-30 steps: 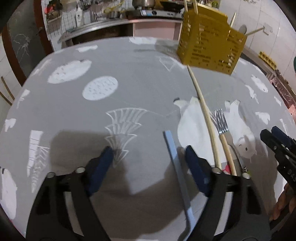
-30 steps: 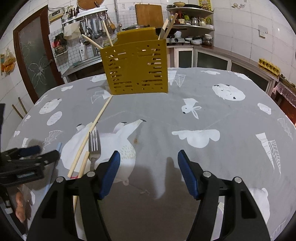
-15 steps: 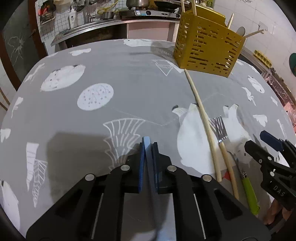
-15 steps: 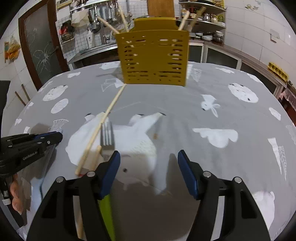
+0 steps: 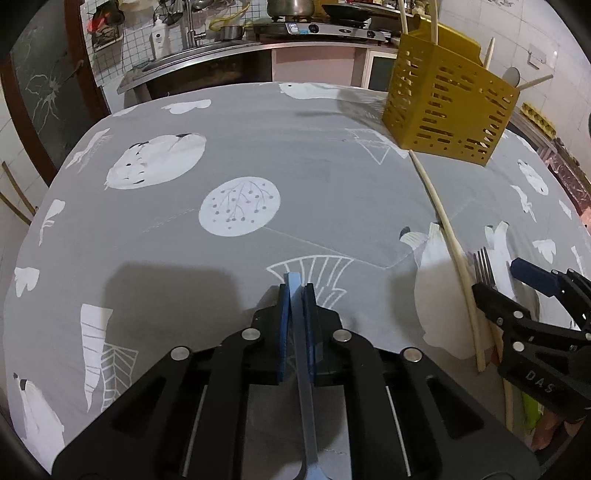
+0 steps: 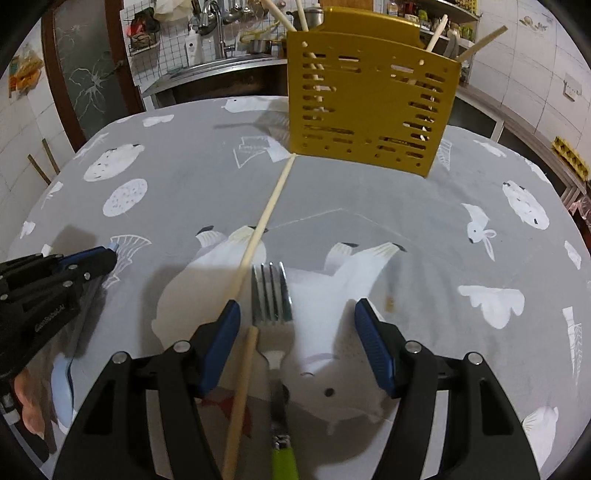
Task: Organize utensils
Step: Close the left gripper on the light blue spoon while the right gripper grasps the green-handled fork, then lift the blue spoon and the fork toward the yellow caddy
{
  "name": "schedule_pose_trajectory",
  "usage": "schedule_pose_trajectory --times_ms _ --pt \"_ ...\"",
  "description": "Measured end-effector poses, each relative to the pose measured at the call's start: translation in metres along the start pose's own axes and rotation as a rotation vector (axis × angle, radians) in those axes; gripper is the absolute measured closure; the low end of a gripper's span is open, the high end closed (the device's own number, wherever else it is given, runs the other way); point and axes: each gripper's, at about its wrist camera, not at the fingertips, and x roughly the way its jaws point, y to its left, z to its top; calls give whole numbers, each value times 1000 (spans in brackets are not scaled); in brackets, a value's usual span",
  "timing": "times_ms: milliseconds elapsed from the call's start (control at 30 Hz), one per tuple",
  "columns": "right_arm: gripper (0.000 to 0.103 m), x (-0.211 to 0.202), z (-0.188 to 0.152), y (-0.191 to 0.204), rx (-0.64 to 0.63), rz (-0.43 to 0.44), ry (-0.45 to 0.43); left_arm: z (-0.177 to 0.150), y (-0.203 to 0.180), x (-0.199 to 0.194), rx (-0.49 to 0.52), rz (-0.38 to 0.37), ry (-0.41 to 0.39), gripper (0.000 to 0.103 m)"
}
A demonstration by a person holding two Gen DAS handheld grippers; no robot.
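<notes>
My left gripper is shut on a light blue utensil handle, held just above the grey tablecloth; it also shows at the left of the right wrist view. My right gripper is open, its fingers either side of a fork with a green handle. A short wooden stick lies beside the fork, and a long chopstick runs toward the yellow slotted utensil holder. The holder has several sticks in it.
The round table wears a grey cloth with white animal prints. A kitchen counter with sink and stove lies behind it. A dark door stands at the far left.
My left gripper closed on the blue handle and lifted it slightly. My right gripper moved left and forward until its open fingers straddle the fork.
</notes>
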Motion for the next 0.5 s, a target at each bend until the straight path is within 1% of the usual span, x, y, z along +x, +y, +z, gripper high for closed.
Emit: schedule_pose_trajectory --times_ms 100,133,200,267,400,433,500 --pt "43 5 5 4 -10 -13 23 0 0 2 -4 -4 3 96" --pt "46 6 8 5 -5 -15 31 0 0 3 -3 -4 3 96" --pt "54 9 14 5 16 -18 49 1 0 3 -1 -4 4 96" --pt "65 10 17 5 28 -15 60 1 0 4 0 -6 6 96" --pt "78 13 21 6 43 3 73 3 1 4 -5 -17 10 97" --pt "81 13 22 5 46 7 70 3 1 4 -7 -20 9 97" --pt "81 12 21 3 57 20 60 3 2 3 -10 -25 5 97"
